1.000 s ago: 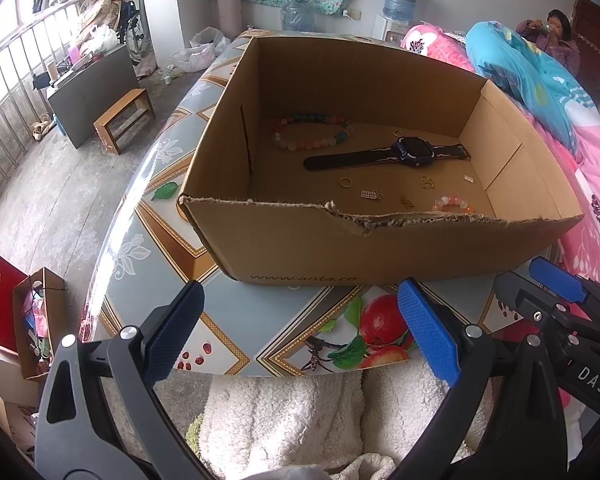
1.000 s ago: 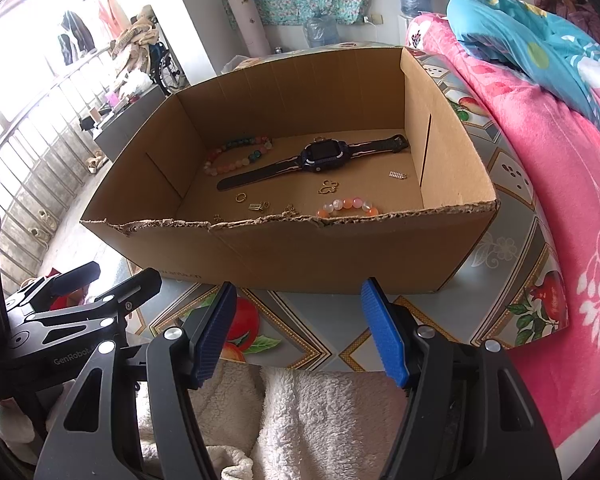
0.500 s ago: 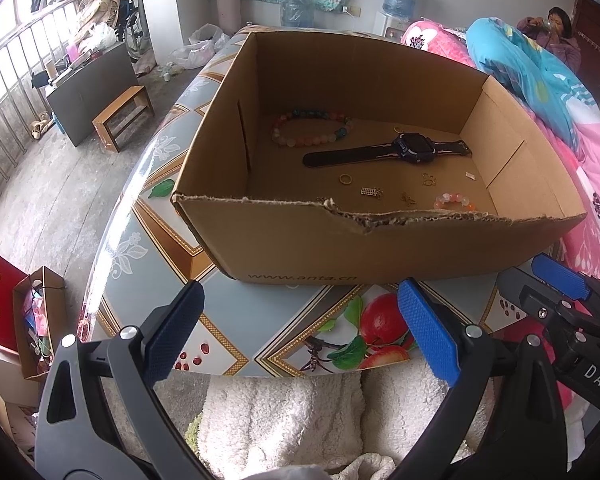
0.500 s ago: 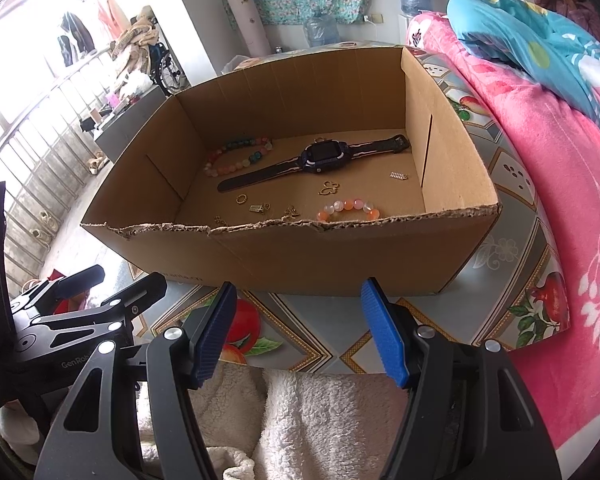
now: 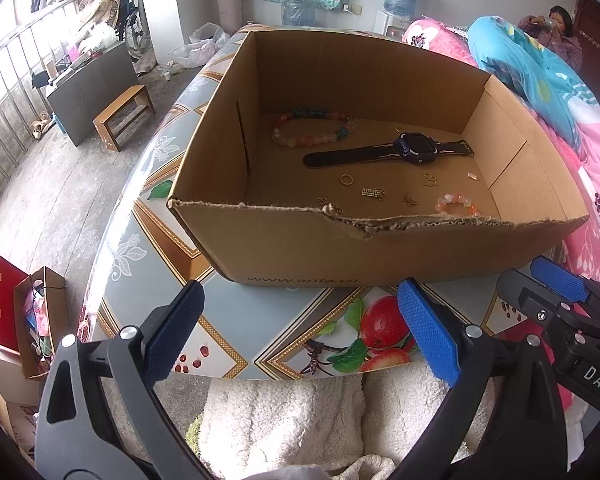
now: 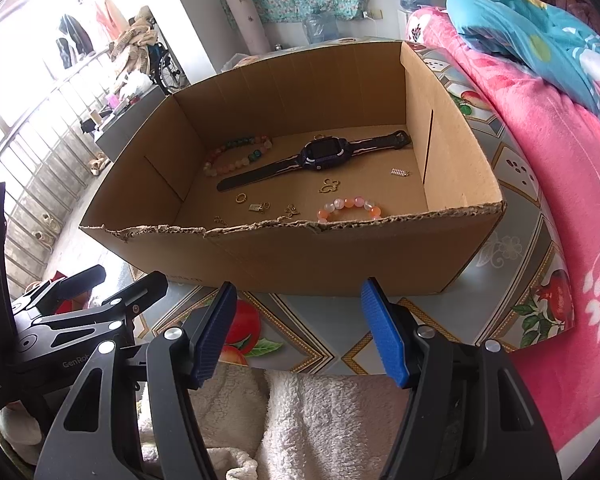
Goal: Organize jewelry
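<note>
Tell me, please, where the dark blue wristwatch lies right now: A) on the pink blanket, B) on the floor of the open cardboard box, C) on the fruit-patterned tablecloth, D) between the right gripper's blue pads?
B: the dark blue wristwatch lies flat on the floor of the open cardboard box, among the bracelets.

Both wrist cameras sit low at the counter's (image 5: 140,272) near edge, tilted down and forward. The left one looks from the left, the right one from the right; both share the open cardboard box (image 5: 380,256) (image 6: 320,256) close ahead.
</note>
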Action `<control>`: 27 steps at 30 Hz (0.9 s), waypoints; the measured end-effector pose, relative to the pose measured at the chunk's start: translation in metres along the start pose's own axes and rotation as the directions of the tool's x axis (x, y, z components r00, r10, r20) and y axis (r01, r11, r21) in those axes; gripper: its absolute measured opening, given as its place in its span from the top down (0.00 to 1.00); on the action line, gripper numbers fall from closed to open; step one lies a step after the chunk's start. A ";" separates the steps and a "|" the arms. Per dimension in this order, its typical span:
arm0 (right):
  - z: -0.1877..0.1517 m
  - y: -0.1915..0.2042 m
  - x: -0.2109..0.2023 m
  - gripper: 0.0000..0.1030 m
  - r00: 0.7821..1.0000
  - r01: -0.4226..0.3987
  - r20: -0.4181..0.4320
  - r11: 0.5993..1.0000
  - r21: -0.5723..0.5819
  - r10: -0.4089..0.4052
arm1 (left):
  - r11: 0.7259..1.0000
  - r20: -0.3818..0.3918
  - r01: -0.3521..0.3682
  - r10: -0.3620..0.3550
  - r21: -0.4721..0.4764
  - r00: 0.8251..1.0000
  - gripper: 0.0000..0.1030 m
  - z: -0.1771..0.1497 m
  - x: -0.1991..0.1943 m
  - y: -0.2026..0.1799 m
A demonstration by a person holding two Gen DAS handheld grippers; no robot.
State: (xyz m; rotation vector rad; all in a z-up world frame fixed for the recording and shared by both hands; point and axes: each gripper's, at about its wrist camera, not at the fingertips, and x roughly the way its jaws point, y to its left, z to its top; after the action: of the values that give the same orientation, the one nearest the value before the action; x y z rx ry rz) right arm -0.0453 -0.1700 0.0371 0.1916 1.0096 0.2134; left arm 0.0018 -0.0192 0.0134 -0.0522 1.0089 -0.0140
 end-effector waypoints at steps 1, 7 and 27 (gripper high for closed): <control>0.000 0.000 0.000 0.38 1.000 0.000 -0.001 1.000 0.000 0.000 | 1.000 -0.001 0.000 0.000 0.000 1.000 0.09 0.000 0.000 0.000; 0.000 0.001 0.001 0.38 1.000 -0.011 -0.003 1.000 0.007 0.011 | 1.000 0.002 -0.003 0.003 0.000 1.000 0.09 0.001 0.000 -0.001; 0.001 0.001 0.002 0.38 1.000 -0.010 -0.007 1.000 0.002 0.010 | 1.000 0.000 -0.006 0.006 -0.003 1.000 0.09 0.001 -0.002 -0.001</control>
State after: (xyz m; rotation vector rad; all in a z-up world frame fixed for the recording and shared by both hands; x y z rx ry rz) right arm -0.0435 -0.1683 0.0367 0.1981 1.0162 0.2225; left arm 0.0012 -0.0200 0.0153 -0.0516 1.0095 -0.0071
